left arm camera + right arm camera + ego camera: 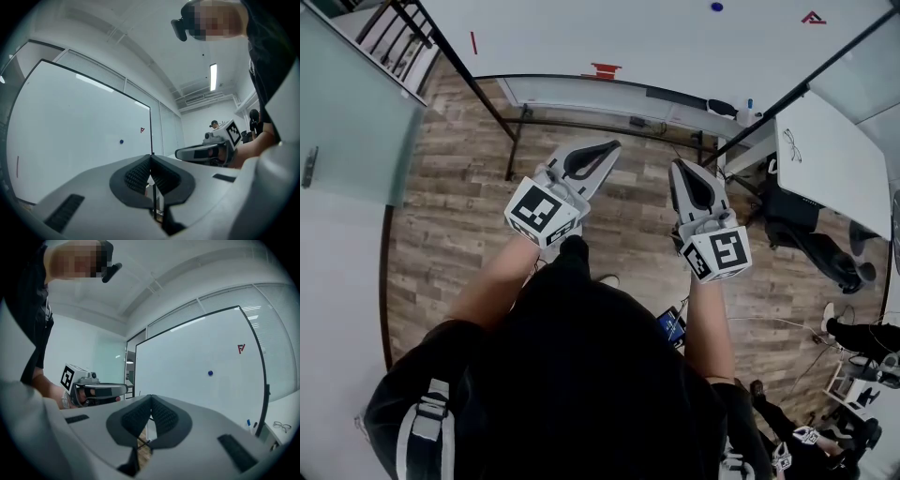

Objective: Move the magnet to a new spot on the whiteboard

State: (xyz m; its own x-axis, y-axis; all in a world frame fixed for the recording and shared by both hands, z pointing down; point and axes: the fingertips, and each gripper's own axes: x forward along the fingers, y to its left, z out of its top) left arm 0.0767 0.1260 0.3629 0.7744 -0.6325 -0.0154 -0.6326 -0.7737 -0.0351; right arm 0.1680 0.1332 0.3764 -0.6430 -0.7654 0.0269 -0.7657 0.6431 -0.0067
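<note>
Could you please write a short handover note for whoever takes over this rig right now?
Left gripper: fingers shut, empty, pointing level toward the whiteboard.
Right gripper: fingers shut, empty, beside the left one.
Blue magnet: on the board, lower left of a red mark, with both grippers well short of it.
Done: nothing yet.
Left: approach, open one gripper, grasp the magnet, and set it on another spot of the board.

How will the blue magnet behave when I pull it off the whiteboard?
The magnet looks like a small round button, so it is probably stiff and light. It clings to the upright whiteboard, so it may resist, then pop free or slide. Being small, it could slip out of a grip.
</note>
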